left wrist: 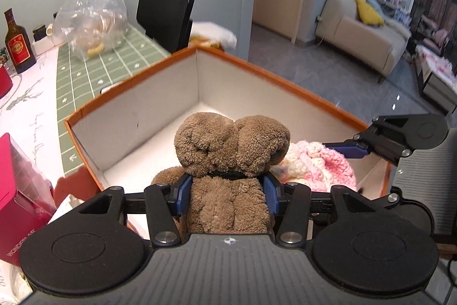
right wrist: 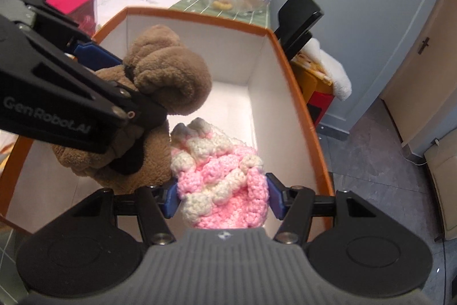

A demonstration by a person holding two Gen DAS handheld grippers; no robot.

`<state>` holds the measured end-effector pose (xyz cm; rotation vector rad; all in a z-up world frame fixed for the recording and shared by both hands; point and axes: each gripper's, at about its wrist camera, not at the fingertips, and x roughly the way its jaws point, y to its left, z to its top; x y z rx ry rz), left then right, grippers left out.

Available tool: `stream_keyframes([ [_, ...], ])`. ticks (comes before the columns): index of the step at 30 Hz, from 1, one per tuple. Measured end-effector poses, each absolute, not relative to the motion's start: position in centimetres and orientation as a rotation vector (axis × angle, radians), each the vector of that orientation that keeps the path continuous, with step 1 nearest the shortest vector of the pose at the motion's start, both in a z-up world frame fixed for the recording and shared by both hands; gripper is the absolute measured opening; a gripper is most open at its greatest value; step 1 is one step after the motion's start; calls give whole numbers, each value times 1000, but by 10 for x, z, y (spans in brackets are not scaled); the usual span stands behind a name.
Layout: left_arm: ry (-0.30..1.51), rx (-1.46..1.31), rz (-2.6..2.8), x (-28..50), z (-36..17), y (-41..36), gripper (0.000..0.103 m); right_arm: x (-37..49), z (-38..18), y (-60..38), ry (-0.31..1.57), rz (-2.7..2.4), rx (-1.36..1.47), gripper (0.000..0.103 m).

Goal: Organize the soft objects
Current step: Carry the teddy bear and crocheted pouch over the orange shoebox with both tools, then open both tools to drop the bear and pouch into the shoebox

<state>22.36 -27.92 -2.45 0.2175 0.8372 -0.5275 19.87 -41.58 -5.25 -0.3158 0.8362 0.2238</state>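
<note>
brown plush (left wrist: 231, 162) in left claw (left wrist: 228, 192), pink knit (right wrist: 222, 185) in right claw (right wrist: 224, 199), over box (left wrist: 137, 102)

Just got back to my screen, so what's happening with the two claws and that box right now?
Each claw holds one soft item over the open orange-rimmed box. The left claw is shut on a rolled brown fleece bundle, and the right claw is shut on a pink and white crocheted piece. The two items sit side by side above the box's white interior, neither released yet.
</note>
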Motion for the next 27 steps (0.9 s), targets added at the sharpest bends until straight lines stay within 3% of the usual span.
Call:
stream_keyframes([
  [17,839,214,-513,226,-25,-276,69,197,-47,-412,815,193,-359,75],
  [20,794,196,-505,223,-17,-273,72,194,-41,-413,796,183,-360,82],
  [27,751,120,-502,223,5,-267,75,188,-25,-416,771,183,-333,82],
])
